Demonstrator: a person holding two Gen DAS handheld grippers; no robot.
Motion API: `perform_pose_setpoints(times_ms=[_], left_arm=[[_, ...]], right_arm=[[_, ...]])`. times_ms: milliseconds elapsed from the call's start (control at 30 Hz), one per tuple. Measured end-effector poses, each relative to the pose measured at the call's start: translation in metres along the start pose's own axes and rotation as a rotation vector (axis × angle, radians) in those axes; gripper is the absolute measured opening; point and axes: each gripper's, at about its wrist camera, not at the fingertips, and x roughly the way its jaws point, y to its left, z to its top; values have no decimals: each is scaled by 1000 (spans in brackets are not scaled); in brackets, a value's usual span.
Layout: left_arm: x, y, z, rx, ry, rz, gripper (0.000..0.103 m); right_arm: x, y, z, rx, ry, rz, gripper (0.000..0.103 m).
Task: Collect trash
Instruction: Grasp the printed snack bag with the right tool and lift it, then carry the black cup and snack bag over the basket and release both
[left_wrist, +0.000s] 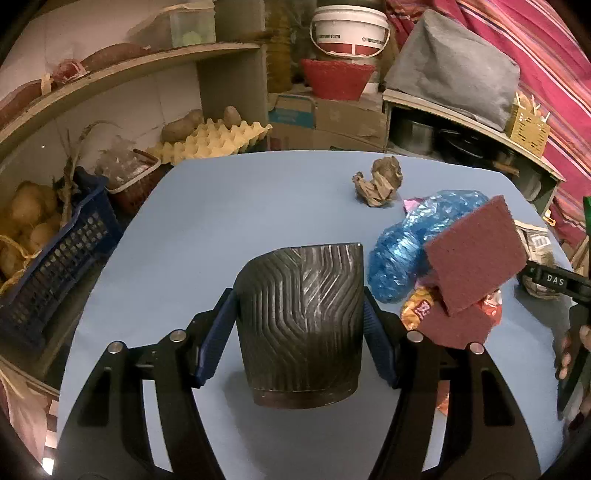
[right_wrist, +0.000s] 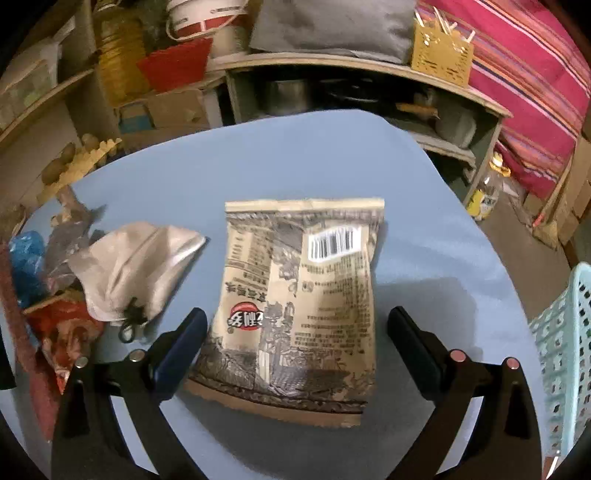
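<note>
Brown printed paper: the snack packet (right_wrist: 295, 314) lies flat on the blue worktop (right_wrist: 258, 166), long axis running from the near edge toward the far edge, barcode end farther off. The right tongs (right_wrist: 295, 350) stand released, wide apart on either side of its near end, not pressing it. The left tongs (left_wrist: 299, 332) flank a dark ribbed pot (left_wrist: 301, 325), apparently gripping its sides. Crumpled brown paper (left_wrist: 380, 181) lies toward the worktop's far edge; a blue plastic bag (left_wrist: 413, 243) and maroon scouring pad (left_wrist: 476, 258) lie nearer.
</note>
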Motion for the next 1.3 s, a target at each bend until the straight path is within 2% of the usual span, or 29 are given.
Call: perform_pose_setpoints(times_ms=[100,133,167,333,367,467,600,733,1067,1300], left_arm=[[-1,0,2,0,-5,7,64],[-1,0,2,-1,-6,7,64],[-2,0,2,1,-8,8,64],[-10,-4,3,6,-33,6,64],[-12,-5,3,5,-34,4,64],[-14,-11,3,5,-35,-5,64],[-20,-18,1,6,-38,-20,64],[-27,-30,-2,19,-45,-26,64],[-58,-86,-13,131,-103,-40,64],[-83,-143,-17,190,-128,-138,64]], right_arm=[[-1,-3,0,9,-9,0,92],[-2,-4,-1,5,-11,-4,85],[-2,-4,0,0,-13,-5,73],[-14,-14,-3,-11,-32,38,49],[-20,-18,-5,-16,-39,47,40],[-41,-30,-10,-33,-72,51,28],[-68,-54,-21,-29,-113,69,22],[-89,-77,-36,-10,-142,90,22],[-133,-141,-49,47,-218,101,22],[-152,-190,-53,83,-249,74,22]])
